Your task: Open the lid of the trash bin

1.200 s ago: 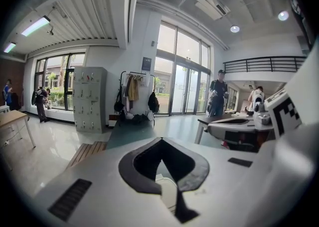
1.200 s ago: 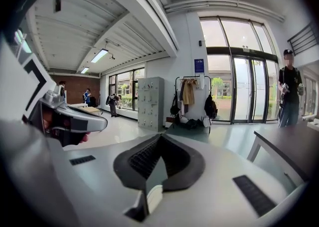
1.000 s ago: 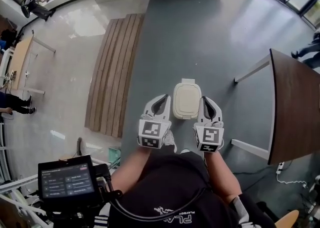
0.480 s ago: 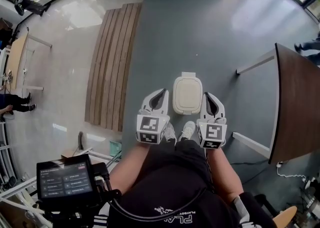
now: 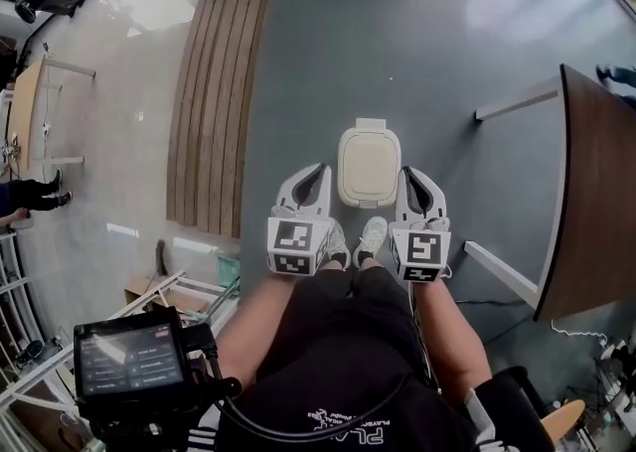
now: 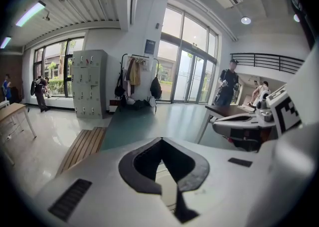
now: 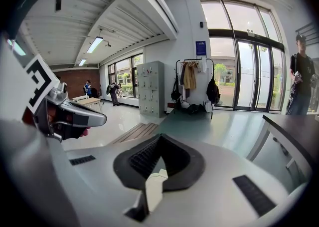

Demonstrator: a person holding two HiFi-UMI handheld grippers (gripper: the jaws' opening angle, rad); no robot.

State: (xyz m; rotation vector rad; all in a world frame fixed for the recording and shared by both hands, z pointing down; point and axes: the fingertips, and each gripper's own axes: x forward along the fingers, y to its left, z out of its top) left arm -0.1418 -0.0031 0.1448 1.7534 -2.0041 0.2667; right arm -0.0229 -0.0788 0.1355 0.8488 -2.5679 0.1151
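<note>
Trash bin (image 5: 369, 164), cream-coloured with rounded corners and its lid down flat, stands on the grey floor (image 5: 417, 53) just ahead of the person's shoes (image 5: 372, 237). Its long axis runs straight away from the person, and a small tab (image 5: 371, 124) sits at the far end. The left tongs (image 5: 319, 174) and right tongs (image 5: 410, 177) flank it on either side, the right a shade nearer. Both tongs are closed on nothing and point level across the room, so the bin appears to lie below them.
</note>
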